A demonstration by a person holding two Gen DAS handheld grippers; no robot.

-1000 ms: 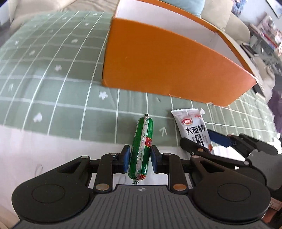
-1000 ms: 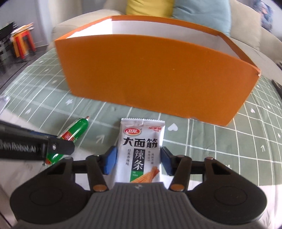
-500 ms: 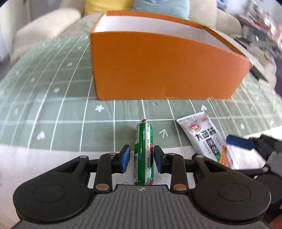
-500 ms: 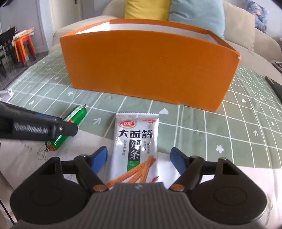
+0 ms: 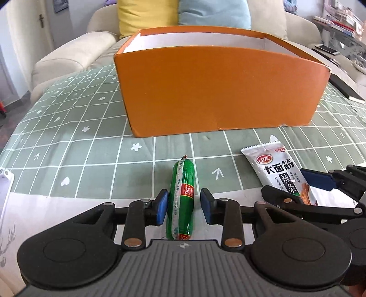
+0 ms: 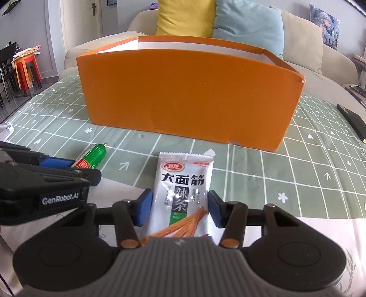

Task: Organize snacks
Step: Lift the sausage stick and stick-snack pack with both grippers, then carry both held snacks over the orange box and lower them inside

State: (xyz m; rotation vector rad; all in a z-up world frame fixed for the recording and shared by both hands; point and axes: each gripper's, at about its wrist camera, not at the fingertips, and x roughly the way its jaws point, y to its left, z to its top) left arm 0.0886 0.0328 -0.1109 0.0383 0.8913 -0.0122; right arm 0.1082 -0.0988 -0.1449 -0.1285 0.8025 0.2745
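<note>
A green sausage stick [image 5: 182, 198] lies on the table between the open fingers of my left gripper [image 5: 184, 205]; small gaps show on both sides. It also shows in the right wrist view [image 6: 91, 157]. A white spicy-strip packet [image 6: 183, 194] lies flat between the fingers of my right gripper [image 6: 179, 206], whose pads stand at the packet's edges without pinching it. The packet also shows in the left wrist view [image 5: 279, 171]. An orange open box [image 5: 215, 91] stands behind both snacks, and shows in the right wrist view [image 6: 187, 96].
The table has a green grid cloth [image 5: 68, 141] with a white sheet [image 5: 57, 210] at its near edge. A sofa with yellow [image 6: 185, 16] and blue [image 6: 247, 20] cushions stands behind the box. A dark flat object [image 6: 354, 118] lies at the far right.
Both grippers have let go: the sausage and packet now lie on the table. The left jaws opened wider. The right jaws opened wide, then narrowed to the packet's edges. Both drew back from the box.
</note>
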